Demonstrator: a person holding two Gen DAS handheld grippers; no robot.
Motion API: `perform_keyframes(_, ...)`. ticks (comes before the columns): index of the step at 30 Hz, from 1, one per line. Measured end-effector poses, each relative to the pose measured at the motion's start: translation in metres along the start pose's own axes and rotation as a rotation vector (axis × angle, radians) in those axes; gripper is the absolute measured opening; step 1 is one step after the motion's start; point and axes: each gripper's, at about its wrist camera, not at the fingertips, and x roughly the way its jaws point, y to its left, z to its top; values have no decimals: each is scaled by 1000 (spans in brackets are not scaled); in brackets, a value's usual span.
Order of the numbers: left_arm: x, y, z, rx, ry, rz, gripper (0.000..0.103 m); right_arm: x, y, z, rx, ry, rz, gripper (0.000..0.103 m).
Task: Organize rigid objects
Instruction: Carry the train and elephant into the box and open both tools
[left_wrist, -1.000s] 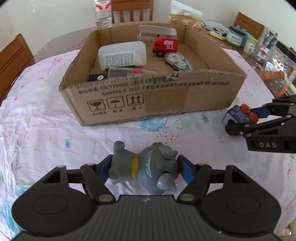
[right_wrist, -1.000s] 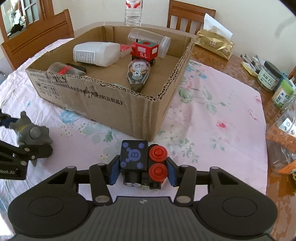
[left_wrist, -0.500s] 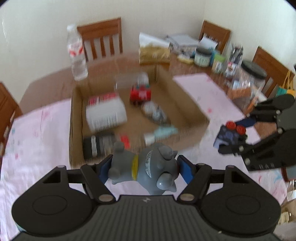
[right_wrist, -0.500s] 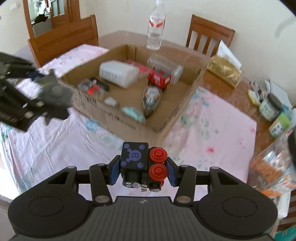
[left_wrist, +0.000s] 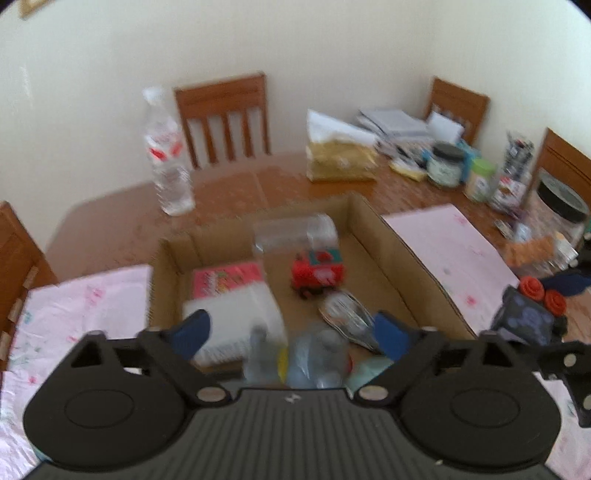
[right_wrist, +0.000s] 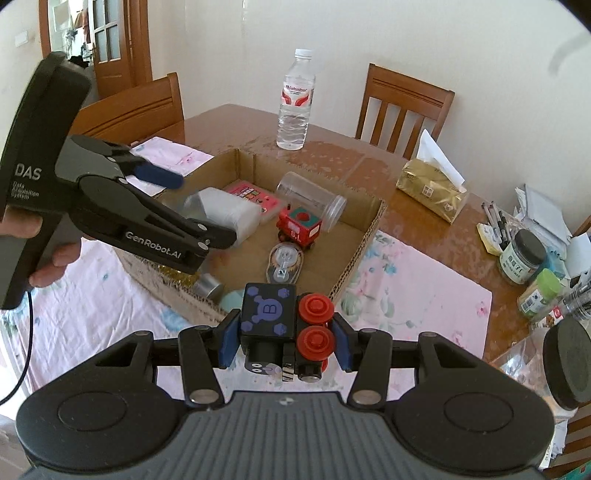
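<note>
Grey toy (left_wrist: 295, 360) released over cardboard box (left_wrist: 388, 236); red train (left_wrist: 317, 271) inside.

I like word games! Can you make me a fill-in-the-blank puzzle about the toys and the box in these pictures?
1. The right gripper is shut on a black toy train with ____ wheels.
2. The cardboard box holds a toy train that is mostly ____.
3. The tall water bottle stands ____ the box.
4. The left gripper, whose jaws have just been opening, hangs above the ____.

Missing words: red; red; outside; box
</note>
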Motion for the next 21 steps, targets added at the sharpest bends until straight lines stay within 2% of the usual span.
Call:
perform_keyframes(12, -44, 26, -25, -97, -27, 125, 103, 42, -1, 32, 28, 23, 20, 55)
perform_keyframes(21, -62, 41, -39, -158, -17, 138, 103, 97, -5, 50, 84, 82, -46, 55)
